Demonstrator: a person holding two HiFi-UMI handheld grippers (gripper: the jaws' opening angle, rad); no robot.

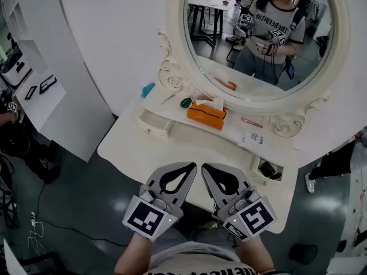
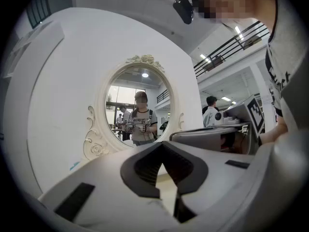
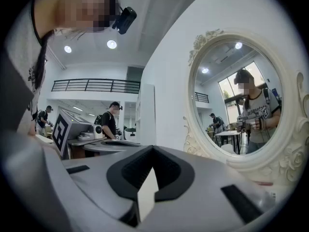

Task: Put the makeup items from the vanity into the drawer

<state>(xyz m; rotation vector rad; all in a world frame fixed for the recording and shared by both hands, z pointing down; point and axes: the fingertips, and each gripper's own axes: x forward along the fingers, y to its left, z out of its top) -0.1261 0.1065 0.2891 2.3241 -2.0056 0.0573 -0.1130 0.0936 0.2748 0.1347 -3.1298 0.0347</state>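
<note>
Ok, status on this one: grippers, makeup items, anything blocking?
Left gripper and right gripper shut, empty, level at vanity front edge. Green item, pink item lie at the back; small drawer open. Nothing blocking.

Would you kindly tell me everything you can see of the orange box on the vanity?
The orange box is a flat rectangular pack, cardboard by the look. It lies slightly askew on the white vanity, just below the mirror. Something white, perhaps a tissue, sticks up from its top. A small green item lies close by.

Grey left tool (image 1: 186, 167), right tool (image 1: 210, 168), square-marker cubes (image 1: 148, 217)
</note>
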